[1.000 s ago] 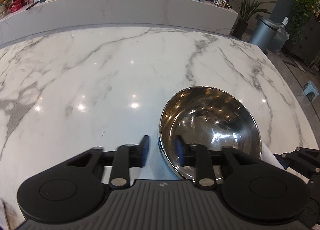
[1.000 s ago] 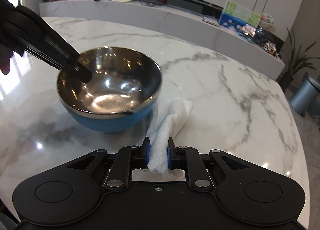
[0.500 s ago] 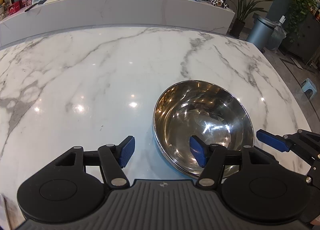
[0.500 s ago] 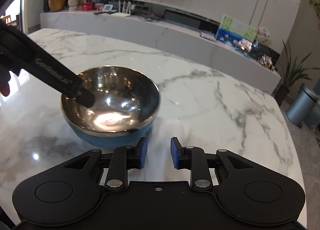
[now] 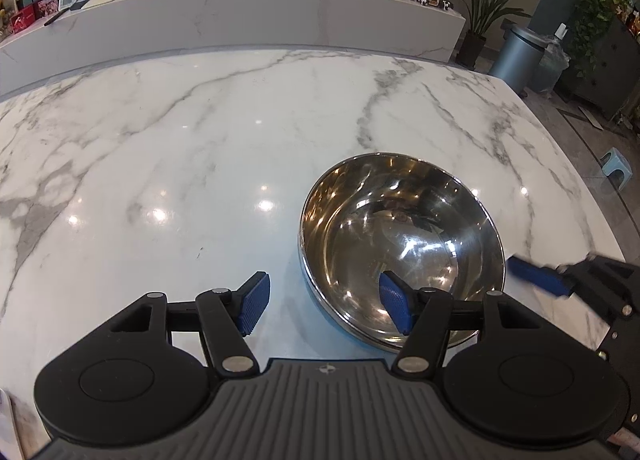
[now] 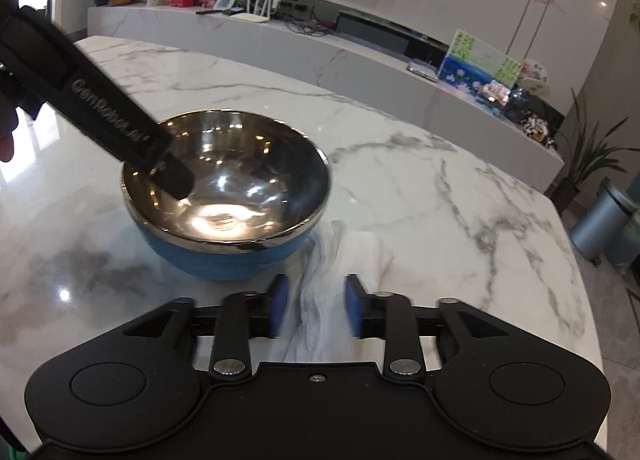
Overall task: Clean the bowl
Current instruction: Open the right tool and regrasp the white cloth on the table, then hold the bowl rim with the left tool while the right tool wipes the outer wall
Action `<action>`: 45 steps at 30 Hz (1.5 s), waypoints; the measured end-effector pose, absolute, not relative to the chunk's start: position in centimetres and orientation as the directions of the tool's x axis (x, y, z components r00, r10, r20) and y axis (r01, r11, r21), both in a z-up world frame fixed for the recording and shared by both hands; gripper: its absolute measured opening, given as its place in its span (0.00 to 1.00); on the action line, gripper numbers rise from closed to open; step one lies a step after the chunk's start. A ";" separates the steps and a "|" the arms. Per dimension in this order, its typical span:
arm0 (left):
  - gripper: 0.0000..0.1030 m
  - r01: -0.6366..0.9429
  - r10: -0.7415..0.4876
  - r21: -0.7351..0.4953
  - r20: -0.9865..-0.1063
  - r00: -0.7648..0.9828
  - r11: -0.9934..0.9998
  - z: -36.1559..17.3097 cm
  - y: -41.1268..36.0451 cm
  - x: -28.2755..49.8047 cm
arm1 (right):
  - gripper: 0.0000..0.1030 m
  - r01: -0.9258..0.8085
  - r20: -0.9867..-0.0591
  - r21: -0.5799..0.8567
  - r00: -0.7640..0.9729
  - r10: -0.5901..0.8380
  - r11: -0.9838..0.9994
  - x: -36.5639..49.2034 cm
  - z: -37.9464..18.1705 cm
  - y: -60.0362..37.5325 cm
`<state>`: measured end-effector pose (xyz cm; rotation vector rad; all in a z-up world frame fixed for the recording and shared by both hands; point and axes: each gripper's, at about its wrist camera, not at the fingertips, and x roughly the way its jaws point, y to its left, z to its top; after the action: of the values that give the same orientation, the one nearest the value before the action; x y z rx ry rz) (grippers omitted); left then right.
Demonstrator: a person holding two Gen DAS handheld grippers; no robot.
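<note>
A steel bowl (image 5: 400, 228) with a blue outside (image 6: 224, 188) stands upright on the white marble table (image 5: 200, 140). My left gripper (image 5: 323, 306) is wide open and straddles the bowl's near rim, with one pad (image 5: 394, 306) inside and the other pad (image 5: 252, 308) outside on the table side. In the right wrist view its black finger (image 6: 172, 176) reaches into the bowl. A crumpled white cloth (image 6: 340, 260) lies on the table against the bowl. My right gripper (image 6: 316, 306) is open around the cloth, and its pads are blurred.
The table edge curves off to the right (image 5: 592, 196), and beyond it are a grey bin (image 5: 516, 56) and potted plants. A long marble counter (image 5: 240, 16) with a router, cards and pictures runs behind the table. A hand (image 6: 6, 140) shows at the far left.
My left gripper has opened wide from nearly shut around the bowl's rim. My right gripper, shut on the cloth a second ago, now stands open with the cloth lying between its fingers.
</note>
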<state>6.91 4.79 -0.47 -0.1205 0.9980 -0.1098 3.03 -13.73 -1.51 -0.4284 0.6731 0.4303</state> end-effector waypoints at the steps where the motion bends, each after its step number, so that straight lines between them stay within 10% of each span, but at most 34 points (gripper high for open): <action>1: 0.57 0.037 -0.147 -0.151 -0.831 0.537 0.988 -0.5 4.8 6.9 | 0.46 -0.503 -0.673 -0.228 0.700 0.239 0.833 3.2 -1.6 -13.8; 17: 0.57 0.036 -0.148 -0.151 -0.842 0.518 0.988 -0.5 4.6 6.7 | 0.14 -0.458 -0.740 -0.106 0.629 0.237 0.883 4.9 -3.4 -14.7; 24: 0.56 0.037 -0.146 -0.148 -0.850 0.506 0.988 -0.6 4.5 6.5 | 0.12 -0.453 -0.716 -0.128 0.658 0.234 0.882 4.3 -2.5 -14.4; 31: 0.28 0.072 -0.147 -0.128 -0.843 0.517 0.989 -0.5 4.0 6.9 | 0.12 -0.477 -0.634 -0.137 0.716 0.292 0.868 3.2 0.2 -14.8; 45: 0.39 0.027 -0.145 -0.154 -0.841 0.521 0.988 -1.0 4.1 8.0 | 0.12 -0.553 -0.700 -0.133 0.640 0.317 0.822 2.6 -1.2 -13.3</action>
<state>7.98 4.11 -0.97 -0.1269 1.0178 -0.1031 2.61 -13.25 -1.22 -0.3536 0.7199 0.5085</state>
